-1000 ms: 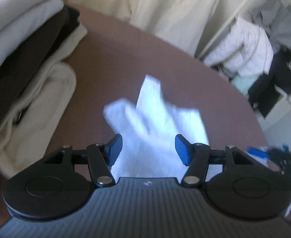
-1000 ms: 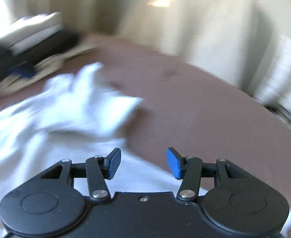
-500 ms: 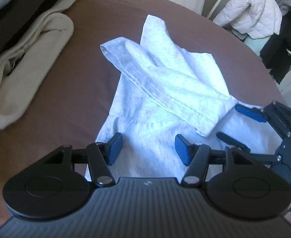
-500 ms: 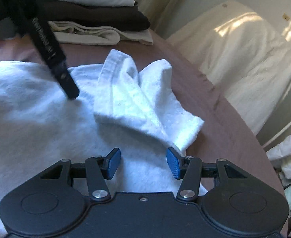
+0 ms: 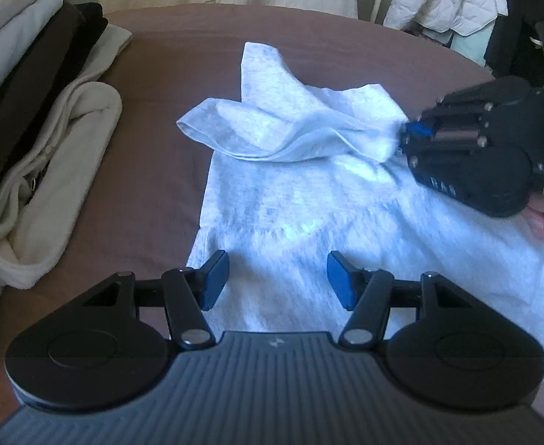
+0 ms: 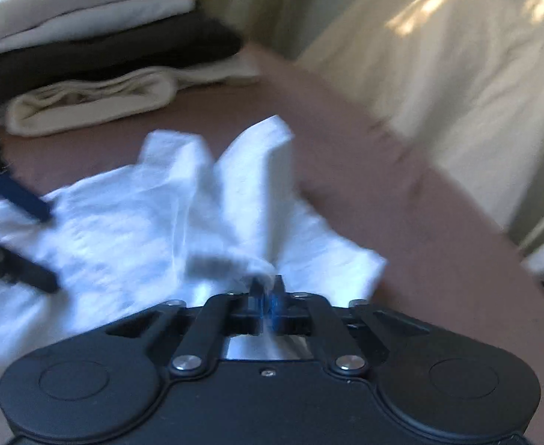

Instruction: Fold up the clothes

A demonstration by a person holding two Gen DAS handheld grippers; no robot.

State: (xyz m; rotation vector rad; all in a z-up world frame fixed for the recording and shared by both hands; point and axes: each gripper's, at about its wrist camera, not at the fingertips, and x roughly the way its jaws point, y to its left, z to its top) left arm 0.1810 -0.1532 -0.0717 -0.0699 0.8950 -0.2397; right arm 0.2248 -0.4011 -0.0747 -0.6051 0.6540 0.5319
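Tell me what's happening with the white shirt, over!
Left gripper open, jaws over the white shirt. Right gripper shut on the shirt's folded sleeve. Stack of folded clothes off to the left, nothing blocking.

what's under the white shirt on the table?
Around the white shirt only the brown tablecloth shows, so it appears to lie straight on that. The right gripper pinches a sleeve fold. Anything beneath the shirt's spread body is covered and cannot be seen.

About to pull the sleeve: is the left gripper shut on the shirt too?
No, the left gripper hangs with jaws apart above the white shirt.
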